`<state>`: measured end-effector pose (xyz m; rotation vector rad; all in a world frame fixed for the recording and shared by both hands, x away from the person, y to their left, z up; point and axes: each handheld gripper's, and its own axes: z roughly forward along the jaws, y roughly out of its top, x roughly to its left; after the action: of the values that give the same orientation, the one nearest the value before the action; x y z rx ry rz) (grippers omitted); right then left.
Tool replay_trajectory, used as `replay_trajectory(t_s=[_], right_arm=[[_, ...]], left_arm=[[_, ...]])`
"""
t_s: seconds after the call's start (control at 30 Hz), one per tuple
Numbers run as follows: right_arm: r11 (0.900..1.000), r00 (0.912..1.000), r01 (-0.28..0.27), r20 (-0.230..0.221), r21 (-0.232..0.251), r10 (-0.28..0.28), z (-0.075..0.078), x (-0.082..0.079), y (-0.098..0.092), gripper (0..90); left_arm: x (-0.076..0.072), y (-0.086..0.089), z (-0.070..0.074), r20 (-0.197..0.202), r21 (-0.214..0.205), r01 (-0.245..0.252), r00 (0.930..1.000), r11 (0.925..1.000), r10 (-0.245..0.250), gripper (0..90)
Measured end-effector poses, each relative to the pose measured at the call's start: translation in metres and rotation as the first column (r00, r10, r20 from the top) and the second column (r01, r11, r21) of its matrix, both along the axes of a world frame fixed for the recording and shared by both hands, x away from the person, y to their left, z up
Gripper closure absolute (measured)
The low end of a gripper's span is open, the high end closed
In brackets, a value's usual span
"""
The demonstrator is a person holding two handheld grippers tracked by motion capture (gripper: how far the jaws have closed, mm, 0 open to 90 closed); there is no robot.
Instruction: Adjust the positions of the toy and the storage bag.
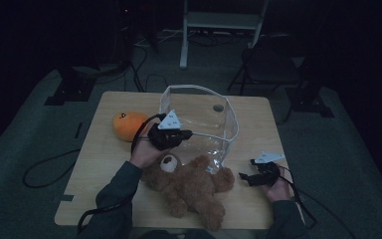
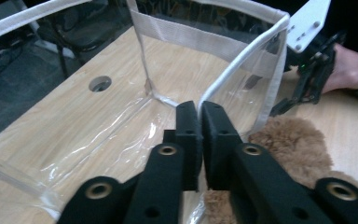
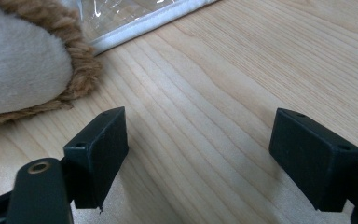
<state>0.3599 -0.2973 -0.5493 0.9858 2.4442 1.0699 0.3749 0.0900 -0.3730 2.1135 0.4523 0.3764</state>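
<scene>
A: What is seen, from left to right?

B: An orange rounded plush toy (image 1: 127,125) is left lying at the left of the light wooden table (image 1: 104,164). Beside it, the left gripper (image 1: 185,133) is held at the near wall of the clear plastic bag with white fabric trim (image 1: 199,119), its jaws pressed together on the white-edged rim. A brown furry teddy bear (image 1: 191,186) is sprawled on the table just before the bag, outside it. At the right, the right gripper (image 1: 242,178) is poised near the bear's paw, jaws spread wide and nothing held.

A: How far is the work judged to be?

B: Early: the bag is being held open, but nothing has been put inside. Both toys are left to be loaded.

A: And room for moving?

B: Bare table is offered right of the bear; the bag's upright rim must be cleared.
</scene>
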Motion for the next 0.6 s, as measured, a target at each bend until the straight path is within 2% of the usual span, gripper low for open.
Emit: replay_trajectory(t_s=[0.13, 0.23, 0.43, 0.6], right_arm=[[1.0, 1.0, 0.001, 0.0, 0.001, -0.001, 0.0, 0.0, 0.0, 18.6], [1.0, 1.0, 0.001, -0.001, 0.001, -0.001, 0.0, 0.0, 0.0, 18.6], [1.0, 1.0, 0.002, -0.001, 0.001, -0.002, 0.0, 0.0, 0.0, 18.6], [1.0, 1.0, 0.002, 0.0, 0.001, -0.002, 0.0, 0.0, 0.0, 18.6]], left_arm=[[-0.007, 0.008, 0.004, 0.009, -0.041, -0.02, 0.9998, 0.9989, 0.02, 66.6], [-0.016, 0.013, 0.007, 0.031, -0.057, -0.035, 0.9988, 0.9977, 0.037, 59.5], [-0.034, 0.029, 0.008, 0.045, -0.097, -0.075, 0.9958, 0.9925, 0.08, 54.0], [-0.048, 0.037, 0.0, 0.043, -0.079, -0.085, 0.9952, 0.9933, 0.088, 52.4]])
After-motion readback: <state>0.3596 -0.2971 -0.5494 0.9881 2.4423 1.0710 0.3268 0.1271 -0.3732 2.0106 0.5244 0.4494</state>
